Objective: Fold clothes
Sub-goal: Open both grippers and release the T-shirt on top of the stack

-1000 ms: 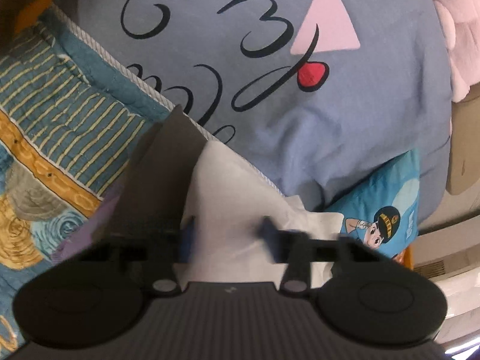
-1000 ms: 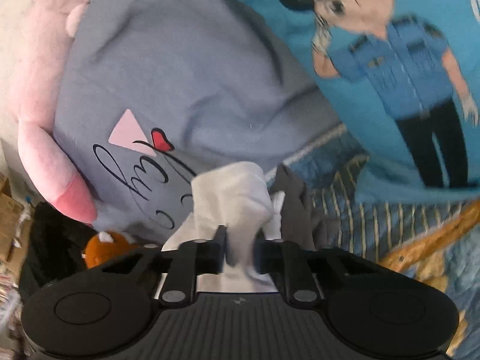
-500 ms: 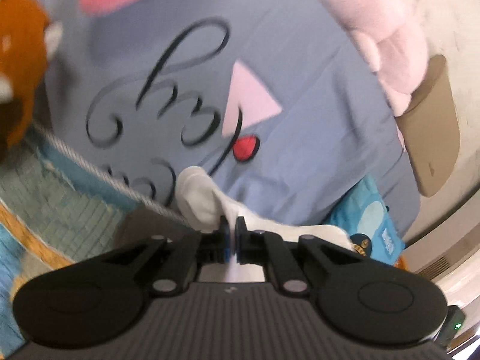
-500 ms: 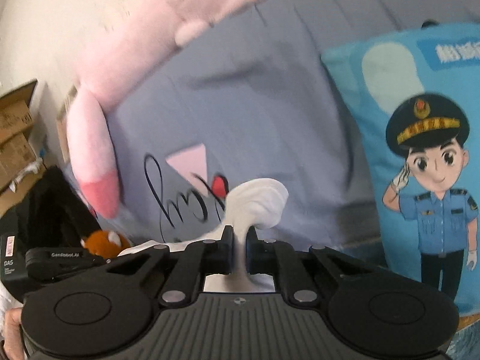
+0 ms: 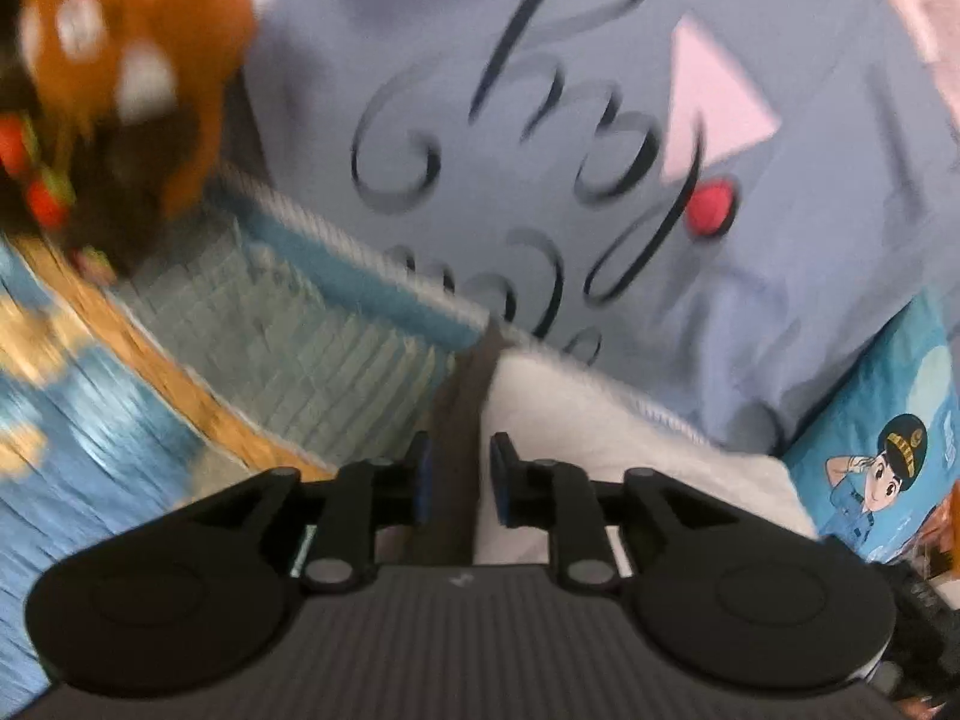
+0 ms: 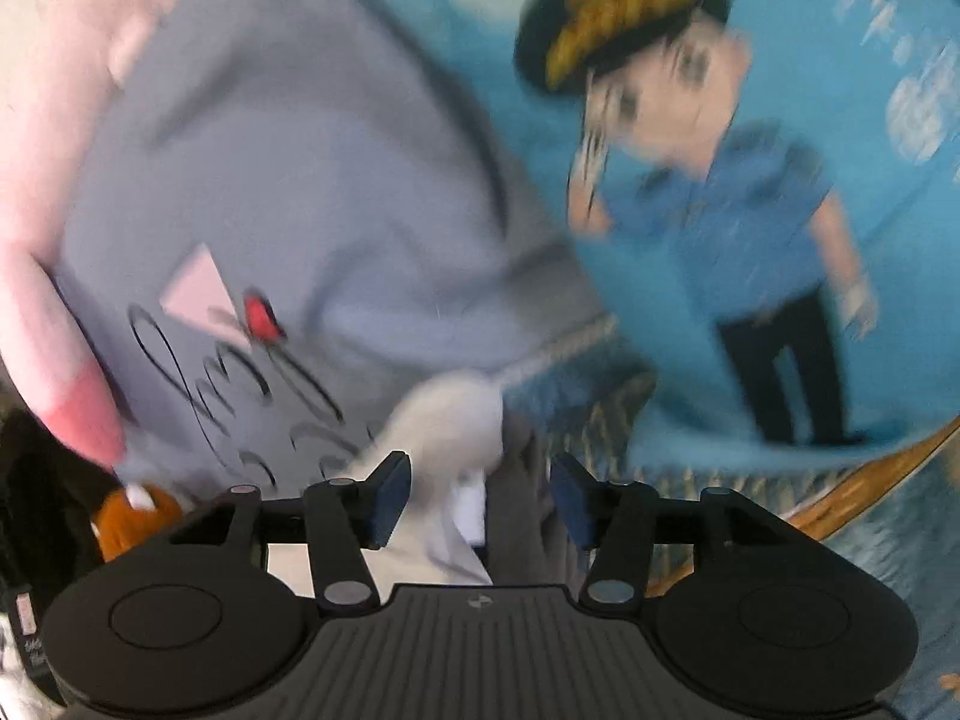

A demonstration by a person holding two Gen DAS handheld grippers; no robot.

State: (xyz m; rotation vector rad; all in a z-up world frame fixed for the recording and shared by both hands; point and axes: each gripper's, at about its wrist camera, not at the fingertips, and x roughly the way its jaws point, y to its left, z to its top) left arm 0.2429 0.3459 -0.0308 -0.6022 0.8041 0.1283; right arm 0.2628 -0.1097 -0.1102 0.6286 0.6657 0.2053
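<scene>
Soft white garment (image 5: 606,438) and dark grey cloth (image 5: 462,420) lie bunched below the blue-grey pillow (image 5: 600,120); my left gripper (image 5: 459,480) and right gripper (image 6: 480,498) gape empty over them.

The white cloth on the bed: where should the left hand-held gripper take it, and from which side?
Probably at the left edge of the white cloth, where it overlaps the dark gray cloth. Come from straight above; that edge already lies between the left hand-held gripper's open jaws.

One white garment (image 5: 606,426), one grey garment (image 5: 462,420), two pillows (image 5: 600,120) (image 6: 780,240), two plush toys (image 5: 132,60) (image 6: 36,276).
</scene>
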